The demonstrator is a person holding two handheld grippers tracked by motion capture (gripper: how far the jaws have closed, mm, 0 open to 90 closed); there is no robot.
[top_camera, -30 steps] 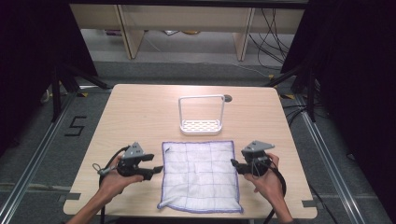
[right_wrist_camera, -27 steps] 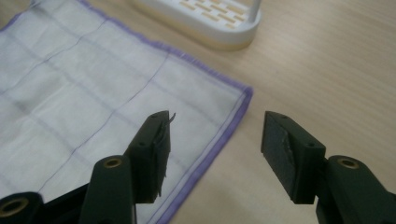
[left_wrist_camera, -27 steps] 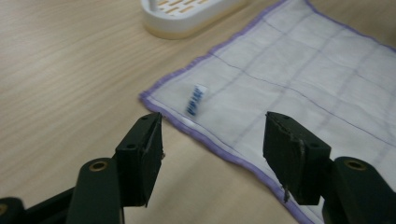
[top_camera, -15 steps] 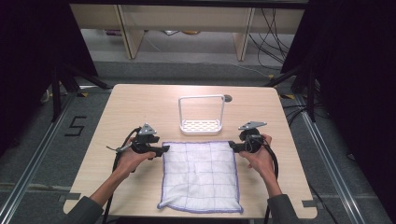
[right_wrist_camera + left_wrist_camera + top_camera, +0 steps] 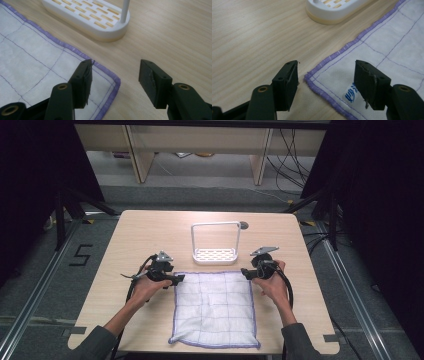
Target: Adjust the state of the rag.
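Note:
A white quilted cloth [image 5: 215,307] with a purple hem lies flat on the wooden table [image 5: 145,235]. My left gripper [image 5: 179,278] hovers at the cloth's far left corner [image 5: 308,76], jaws open astride that corner, one over wood, one over the cloth near a blue label [image 5: 350,93]. My right gripper [image 5: 244,273] is at the far right corner [image 5: 116,82], also open, its left jaw over the cloth [image 5: 30,62] and its right jaw over bare wood. Neither presses on the fabric.
A white slotted rack [image 5: 215,254] with a tall wire handle stands just beyond the cloth's far edge, close to both grippers [image 5: 334,11] [image 5: 92,18]. A small dark disc [image 5: 243,225] lies behind it. Bare wood stretches left, right and far.
Both hands have moved away from me along the cloth's sides, from about mid-length up to its two far corners. The cloth and rack have stayed put.

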